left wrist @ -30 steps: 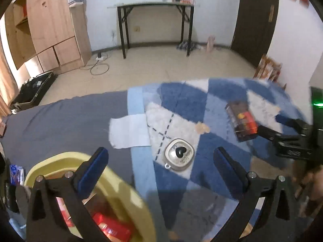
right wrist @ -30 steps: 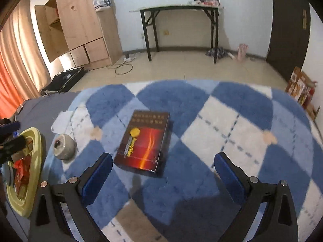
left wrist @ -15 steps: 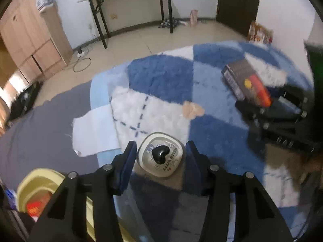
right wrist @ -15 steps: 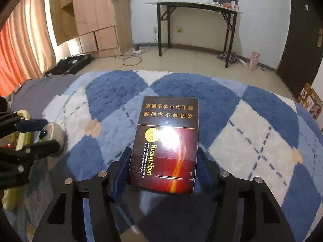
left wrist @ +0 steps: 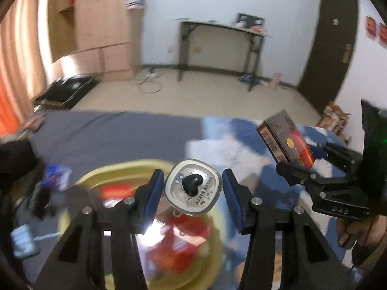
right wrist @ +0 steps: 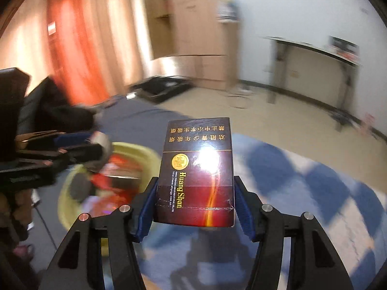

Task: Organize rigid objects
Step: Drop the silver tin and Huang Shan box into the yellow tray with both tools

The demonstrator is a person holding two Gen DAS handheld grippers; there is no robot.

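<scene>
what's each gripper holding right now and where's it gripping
Left gripper clamps the silver tin by its sides; right gripper, jaws closing, grips the dark box by its long edges.

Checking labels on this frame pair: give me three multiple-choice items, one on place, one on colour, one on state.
1. Place: what lies under the small tin in the left gripper?
A. the yellow basin
B. the black table
C. the bare floor

2. Colour: what colour are the pads on the right gripper?
A. red
B. blue
C. white

3. State: how is the dark box?
A. flat on the rug
B. inside the basin
C. clamped in the right gripper, off the rug

Answers:
1 A: in the left wrist view the basin's yellow rim curves behind and below the held tin.
2 B: the right wrist view shows blue pads on both sides of the box.
3 C: both pads press the box's sides, with the rug seen well beneath it.
</scene>
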